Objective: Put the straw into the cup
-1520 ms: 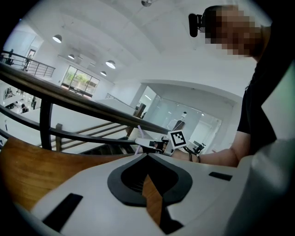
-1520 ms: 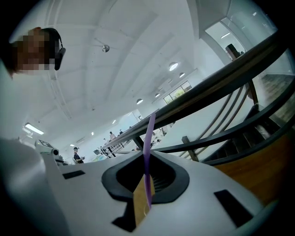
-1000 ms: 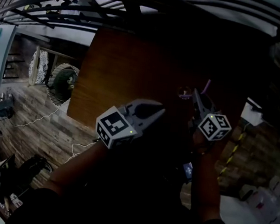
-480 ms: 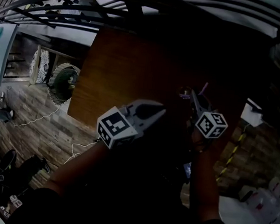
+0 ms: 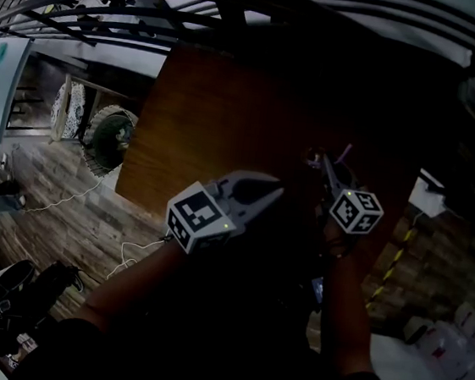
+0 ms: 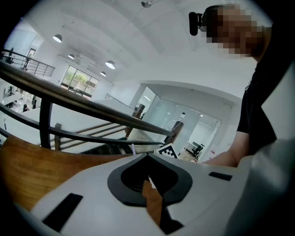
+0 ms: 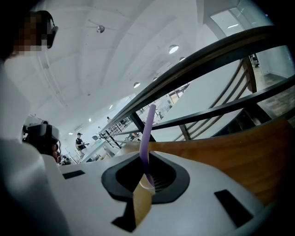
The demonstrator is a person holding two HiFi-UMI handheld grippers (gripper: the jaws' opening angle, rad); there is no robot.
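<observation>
Reaching forward from the bottom of the head view on two forearms point(image 5: 124, 287), one claw in each hand. Holding the left claw point(image 5: 258, 194) low over the near part of the brown wooden worktop point(image 5: 220, 115), its jaws drawn almost together, showing only a thin slit and gripping nothing. Pinching a purple straw point(image 7: 146, 133) in the right claw point(image 7: 146, 177), just to the right and slightly farther out, jaws pressing narrowly on the lower end. Sticking up nearly upright out of that claw, leaning a little, the upper end free in the air above the wood. Glinting just beside the right claw's tips in the head view as a small pale object point(image 5: 312, 159), too dim to be identified. Ending farther off at a dark metal railing point(image 7: 207, 60). Looking past the rails onto a plank floor point(image 5: 56, 207) lower down at the left, and farthest away onto a white hall with ceiling lamps point(image 6: 109, 64).
</observation>
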